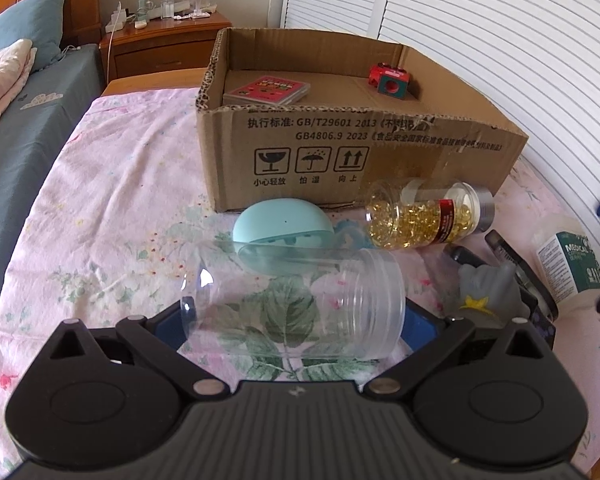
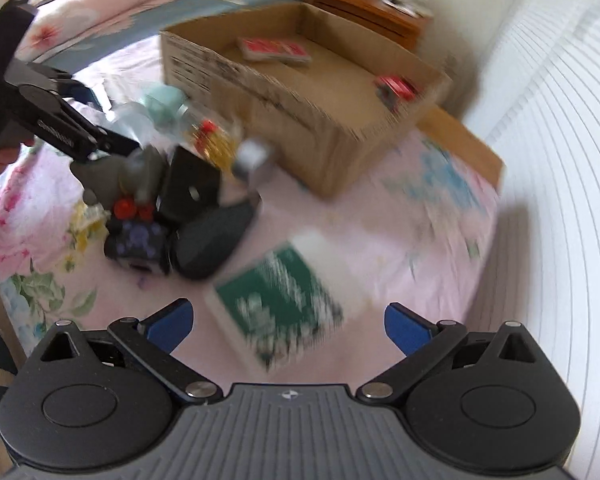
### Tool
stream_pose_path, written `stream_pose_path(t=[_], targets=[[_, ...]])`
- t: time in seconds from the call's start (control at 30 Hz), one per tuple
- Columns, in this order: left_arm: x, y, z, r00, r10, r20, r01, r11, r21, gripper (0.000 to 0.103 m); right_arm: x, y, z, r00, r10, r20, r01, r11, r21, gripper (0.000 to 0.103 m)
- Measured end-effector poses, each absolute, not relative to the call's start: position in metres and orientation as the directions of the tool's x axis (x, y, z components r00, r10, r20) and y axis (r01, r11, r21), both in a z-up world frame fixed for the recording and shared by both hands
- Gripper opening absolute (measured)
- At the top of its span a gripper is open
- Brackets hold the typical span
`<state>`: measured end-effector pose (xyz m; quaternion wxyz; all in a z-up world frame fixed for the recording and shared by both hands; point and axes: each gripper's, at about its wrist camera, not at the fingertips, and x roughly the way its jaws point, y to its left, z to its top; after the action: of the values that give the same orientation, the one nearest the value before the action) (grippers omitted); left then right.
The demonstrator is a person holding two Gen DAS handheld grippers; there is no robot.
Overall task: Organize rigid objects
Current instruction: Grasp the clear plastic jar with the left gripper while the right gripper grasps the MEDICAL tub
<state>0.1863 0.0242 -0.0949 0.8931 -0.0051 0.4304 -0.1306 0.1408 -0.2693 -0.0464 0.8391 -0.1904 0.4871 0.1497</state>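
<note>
- The clear jar (image 1: 296, 304) lies on its side on the bed, its long axis running crosswise between the left gripper (image 1: 296, 322) fingers, open mouth to the right.
- Those fingers are spread on either side of it; contact can't be told.
- The right gripper (image 2: 288, 322) is spread and empty over a blurred green-labelled bottle (image 2: 284, 308).
- Behind stands the cardboard box (image 1: 364, 152), with the capsule bottle (image 1: 424, 216) just before it.

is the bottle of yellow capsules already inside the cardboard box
No, the capsule bottle lies on its side on the pink bedsheet, outside the front wall of the cardboard box.
</note>
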Motion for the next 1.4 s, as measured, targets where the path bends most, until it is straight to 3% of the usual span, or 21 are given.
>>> stream_pose_path(t=[0.27, 0.63, 0.8, 1.4], targets=[[0.183, 0.028, -0.095, 0.599, -0.241, -0.764, 0.234, 0.965, -0.121, 0.101, 0.160, -0.259, -0.062, 0.387, 0.068, -0.920, -0.486, 0.863, -0.140, 0.103], [0.181, 0.029, -0.095, 0.607, -0.245, -0.756, 0.251, 0.962, -0.110, 0.101, 0.138, -0.226, -0.082, 0.259, -0.046, -0.965, -0.321, 0.938, -0.131, 0.103], [0.180, 0.030, -0.095, 0.608, -0.242, -0.756, 0.245, 0.963, -0.110, 0.101, 0.147, -0.243, -0.088, 0.177, 0.043, -0.983, -0.229, 0.973, 0.001, 0.103], [0.179, 0.029, -0.094, 0.602, -0.224, -0.766, 0.223, 0.969, -0.108, 0.101, 0.137, -0.244, -0.080, 0.228, 0.054, -0.972, -0.225, 0.974, 0.001, 0.103]])
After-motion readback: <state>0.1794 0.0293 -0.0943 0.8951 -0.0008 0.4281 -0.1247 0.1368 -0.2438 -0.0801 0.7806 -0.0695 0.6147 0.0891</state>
